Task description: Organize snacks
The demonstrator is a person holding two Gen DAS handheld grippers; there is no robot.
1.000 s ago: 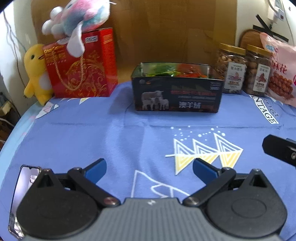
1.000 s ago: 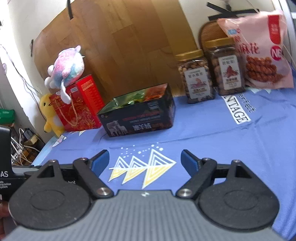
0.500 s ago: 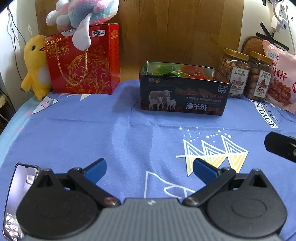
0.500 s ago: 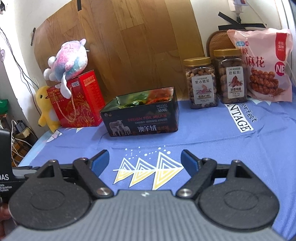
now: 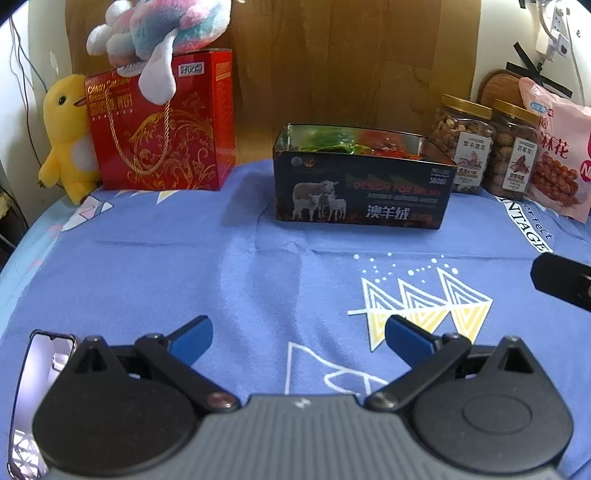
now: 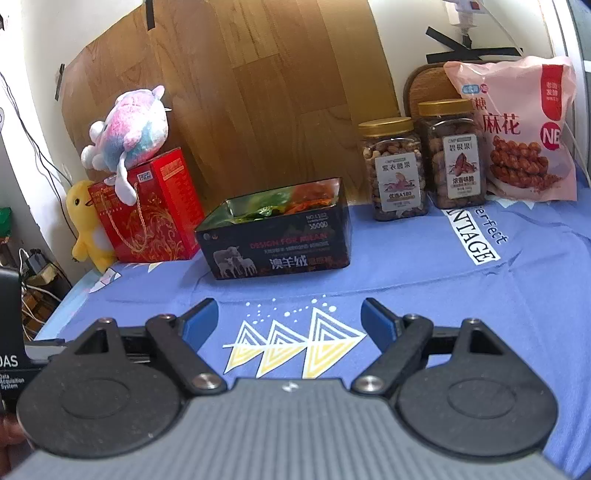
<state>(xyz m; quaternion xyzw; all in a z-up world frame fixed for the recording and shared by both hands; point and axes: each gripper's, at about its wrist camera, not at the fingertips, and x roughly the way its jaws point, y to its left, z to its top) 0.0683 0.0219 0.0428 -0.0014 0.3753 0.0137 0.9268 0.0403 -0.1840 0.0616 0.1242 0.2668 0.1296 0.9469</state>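
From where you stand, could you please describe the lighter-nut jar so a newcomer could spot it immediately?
Start at the black tin in the middle of the blue cloth and look right to the pink snack bag by the wall. Two gold-lidded jars stand between them. Yours is the shorter jar nearer the tin, holding paler nuts than the darker jar.

looks like someone's home: plush toys [image 6: 125, 129] by a red gift box [image 6: 155, 218], printed blue cloth [image 5: 258, 277] over the table, snack jars [image 6: 395, 170], wall plug with dangling cables [image 5: 550, 33]

Glossy metal tin [image 5: 364, 192] on matt blue cloth [image 5: 258, 273], wood-grain board [image 6: 258, 92] behind
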